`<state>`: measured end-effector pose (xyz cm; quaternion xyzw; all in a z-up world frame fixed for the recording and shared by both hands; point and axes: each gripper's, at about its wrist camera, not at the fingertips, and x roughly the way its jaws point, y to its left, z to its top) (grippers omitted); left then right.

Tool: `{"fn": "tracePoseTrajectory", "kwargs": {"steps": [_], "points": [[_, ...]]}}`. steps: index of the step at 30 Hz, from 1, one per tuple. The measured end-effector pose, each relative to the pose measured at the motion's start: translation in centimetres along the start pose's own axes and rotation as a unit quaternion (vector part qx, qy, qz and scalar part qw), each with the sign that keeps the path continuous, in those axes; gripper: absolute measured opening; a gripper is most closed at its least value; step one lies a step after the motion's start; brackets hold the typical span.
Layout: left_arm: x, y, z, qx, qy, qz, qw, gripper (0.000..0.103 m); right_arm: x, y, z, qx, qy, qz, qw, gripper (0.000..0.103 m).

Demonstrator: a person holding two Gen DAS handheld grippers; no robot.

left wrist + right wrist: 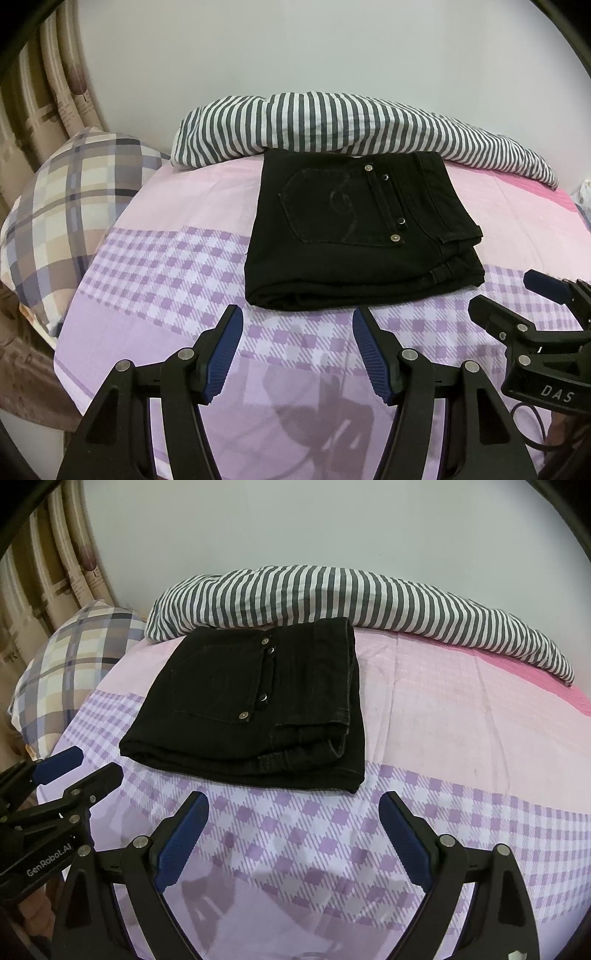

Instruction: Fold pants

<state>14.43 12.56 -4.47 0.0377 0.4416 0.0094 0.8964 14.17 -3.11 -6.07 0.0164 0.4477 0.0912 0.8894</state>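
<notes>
Reading "DAS" on the right gripper (524, 299) body in the left view, "GenRobot.AI" on the left gripper (74, 766) in the right view. Black pants (354, 229) lie folded in a squarish stack on the bed sheet (166, 280), back pocket (332, 206) up, waistband toward the right, far edge touching the striped blanket (332, 122). Both claws wide, holding nothing, near the pants' front edge. Plaid pillow (70, 206) at left.

Home bedroom: bed (155, 266), plaid pillow (70, 206), striped duvet (332, 122).
</notes>
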Motion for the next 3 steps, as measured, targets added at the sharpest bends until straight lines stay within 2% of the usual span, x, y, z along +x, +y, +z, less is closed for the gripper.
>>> {"fn": "tracePoseTrajectory", "kwargs": {"steps": [3], "points": [[-0.03,-0.06,-0.12,-0.001,-0.001,-0.001,1.0,0.063,0.03,-0.01,-0.06,0.0,0.0,0.0,1.0,0.092]]}}
